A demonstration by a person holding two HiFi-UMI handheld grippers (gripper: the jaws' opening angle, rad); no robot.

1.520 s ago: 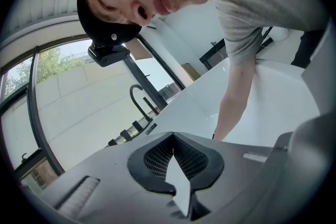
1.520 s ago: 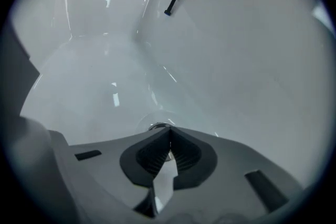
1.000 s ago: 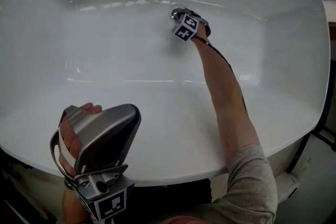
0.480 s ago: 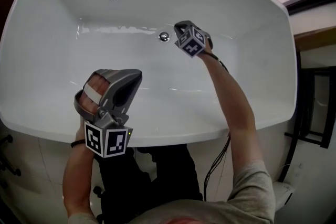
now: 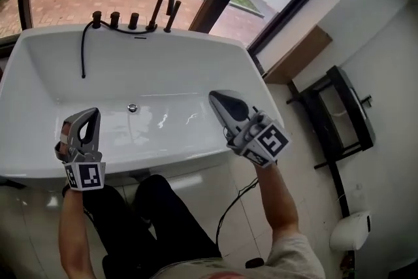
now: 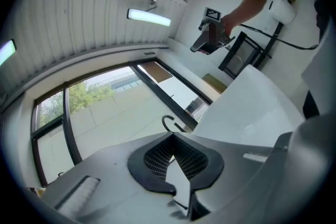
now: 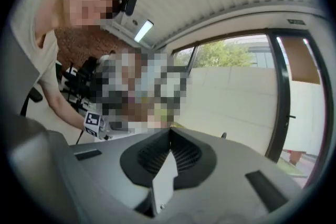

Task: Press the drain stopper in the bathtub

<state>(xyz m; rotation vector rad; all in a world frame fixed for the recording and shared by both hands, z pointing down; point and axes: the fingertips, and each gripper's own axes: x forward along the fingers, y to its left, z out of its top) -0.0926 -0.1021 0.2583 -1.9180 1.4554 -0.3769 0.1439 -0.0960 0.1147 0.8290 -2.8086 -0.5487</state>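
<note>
The white bathtub point(image 5: 196, 62) lies below me in the head view, with the small chrome drain stopper point(image 5: 132, 108) on its floor, left of centre. Nothing touches the stopper. My left gripper point(image 5: 91, 114) is held up over the tub's near left rim, its jaws shut with nothing in them. My right gripper point(image 5: 215, 97) is raised over the near right part of the tub, also shut and empty. Both gripper views point up at the ceiling and windows; the left gripper point(image 6: 172, 136) and the right gripper point(image 7: 169, 131) each show their jaw tips meeting.
A black faucet point(image 5: 163, 4) with knobs point(image 5: 114, 18) stands on the far rim, and a black hose point(image 5: 83, 52) hangs into the tub. A black rack point(image 5: 343, 115) stands at the right on the tiled floor, with a white fixture point(image 5: 349, 232) nearby. A large window runs behind the tub.
My right gripper has pulled back from the drain stopper and risen out of the tub. Both grippers are now held high near the front rim, and the head view has moved far back.
</note>
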